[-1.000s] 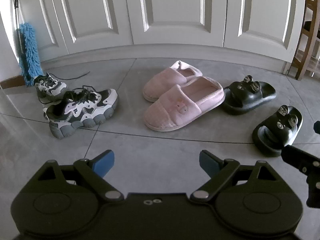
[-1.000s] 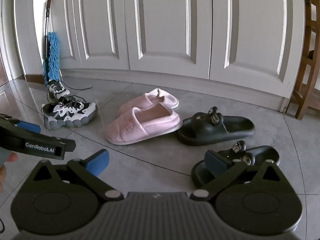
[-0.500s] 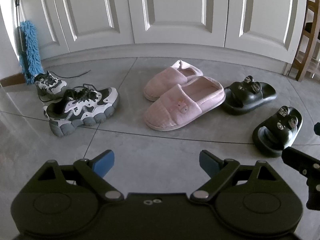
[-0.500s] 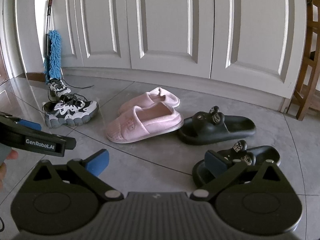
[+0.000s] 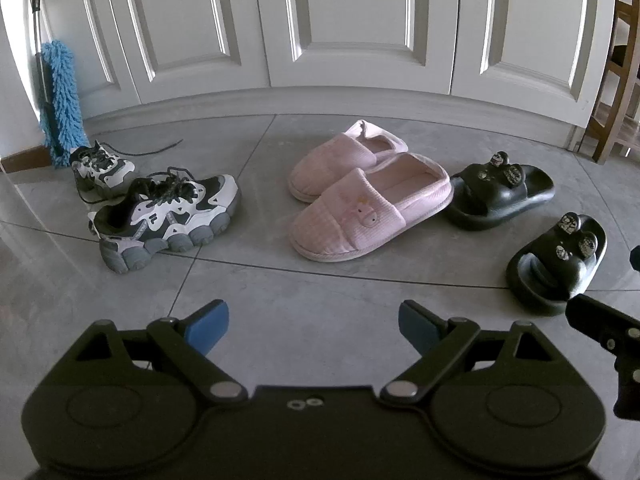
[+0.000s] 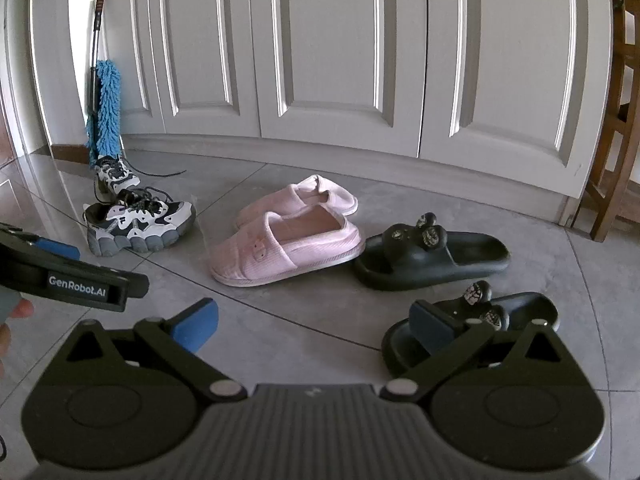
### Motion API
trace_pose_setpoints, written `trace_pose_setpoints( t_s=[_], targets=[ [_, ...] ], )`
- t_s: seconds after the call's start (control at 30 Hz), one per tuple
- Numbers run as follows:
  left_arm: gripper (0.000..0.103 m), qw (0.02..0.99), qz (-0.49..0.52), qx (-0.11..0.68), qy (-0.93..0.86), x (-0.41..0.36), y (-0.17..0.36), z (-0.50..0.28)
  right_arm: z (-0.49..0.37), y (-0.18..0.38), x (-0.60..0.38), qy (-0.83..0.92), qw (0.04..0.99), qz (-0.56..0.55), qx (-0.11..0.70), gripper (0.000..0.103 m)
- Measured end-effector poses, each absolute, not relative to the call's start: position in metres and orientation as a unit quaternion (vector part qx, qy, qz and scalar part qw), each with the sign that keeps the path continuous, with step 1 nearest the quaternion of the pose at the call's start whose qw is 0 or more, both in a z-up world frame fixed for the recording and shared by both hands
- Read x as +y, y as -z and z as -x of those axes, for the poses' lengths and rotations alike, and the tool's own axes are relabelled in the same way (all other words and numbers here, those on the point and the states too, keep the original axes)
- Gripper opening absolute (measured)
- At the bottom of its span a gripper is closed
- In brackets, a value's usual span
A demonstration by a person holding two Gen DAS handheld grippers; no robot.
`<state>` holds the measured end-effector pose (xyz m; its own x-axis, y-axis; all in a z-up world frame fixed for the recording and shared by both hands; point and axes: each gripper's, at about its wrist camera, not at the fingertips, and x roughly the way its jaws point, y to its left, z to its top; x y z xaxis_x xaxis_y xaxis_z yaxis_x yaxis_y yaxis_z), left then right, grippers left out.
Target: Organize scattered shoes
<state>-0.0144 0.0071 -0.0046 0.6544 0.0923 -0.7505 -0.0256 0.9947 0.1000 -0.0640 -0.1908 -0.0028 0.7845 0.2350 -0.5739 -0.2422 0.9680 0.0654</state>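
Both my left gripper and right gripper hang spread, empty, above the tile floor. The nearest black slide, just under my right fingers, looks light, rubbery; I'd pinch its strap.

Soft daylight washes my 2 fisheye views, brightest on the white cabinet doors and fading to dim grey across the tiled floor. A pale sheen glares off the tiles at far left. Shadows under the shoes stay faint. Straight lines bow hard toward the dark, vignetted corners; focus holds sharp throughout.
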Motion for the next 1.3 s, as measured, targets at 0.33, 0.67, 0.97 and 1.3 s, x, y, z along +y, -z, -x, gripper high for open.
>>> trace_pose_setpoints(
  t_s=[0.33,0.67,0.97,1.3],
  targets=[
    [0.093,0.908,-0.039,0.416,-0.031,0.012,0.007,0.014,0.062,0.003,-0.193,-0.125,0.945,0.005,0.304,0.103],
    [0.093,0.906,-0.045,0.421,-0.025,0.010,0.004,0.010,0.053,0.013,-0.212,-0.131,0.947,0.021,0.291,0.103],
    [0.093,0.901,-0.057,0.429,0.012,-0.013,0.005,0.004,0.018,0.037,-0.283,-0.110,0.938,-0.060,0.322,0.103],
    [0.092,0.896,-0.084,0.430,0.077,-0.066,0.014,-0.014,-0.028,0.056,-0.329,-0.140,0.932,-0.059,0.330,0.103]
  ],
)
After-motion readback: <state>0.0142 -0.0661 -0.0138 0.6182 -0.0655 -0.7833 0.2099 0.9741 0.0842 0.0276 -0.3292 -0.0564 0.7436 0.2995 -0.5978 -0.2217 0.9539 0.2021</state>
